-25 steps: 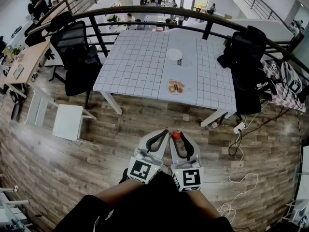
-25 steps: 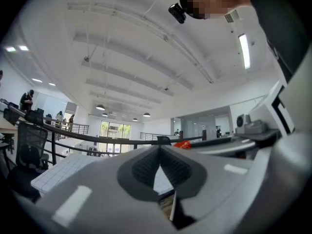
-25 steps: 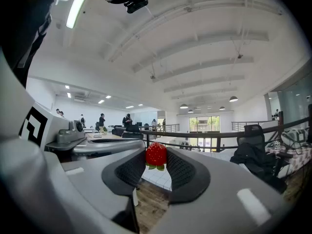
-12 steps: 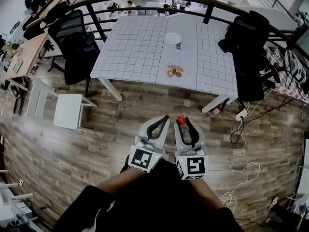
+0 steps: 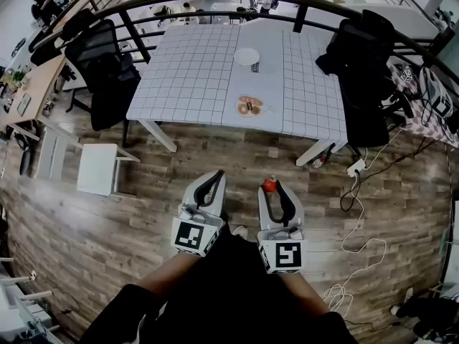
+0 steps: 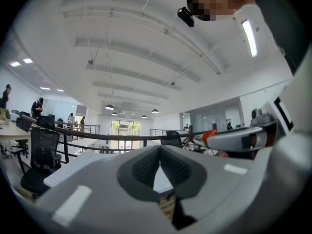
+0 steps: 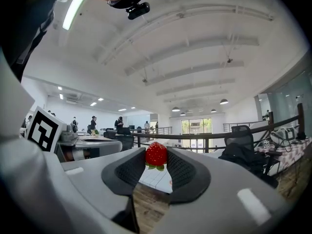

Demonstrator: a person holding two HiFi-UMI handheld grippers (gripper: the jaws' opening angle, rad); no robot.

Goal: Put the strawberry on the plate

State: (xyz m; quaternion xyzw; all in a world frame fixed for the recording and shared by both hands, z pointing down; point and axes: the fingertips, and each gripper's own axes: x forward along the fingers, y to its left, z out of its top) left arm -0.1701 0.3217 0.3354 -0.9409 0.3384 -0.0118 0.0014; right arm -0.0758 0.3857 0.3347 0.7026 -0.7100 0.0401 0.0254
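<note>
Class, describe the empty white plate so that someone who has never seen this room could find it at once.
Find the white grid-patterned table beside the black railing. On its plain pale strip lie two plates; the empty white plate is the farther one. Unlike the nearer plate, which holds brownish items, it is bare.

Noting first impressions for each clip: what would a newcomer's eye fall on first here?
The red strawberry pinched between the right gripper's tips, above the wood floor. Next, the left gripper beside it, shut and empty, and the grid-pattern table ahead with a white plate on it.
</note>
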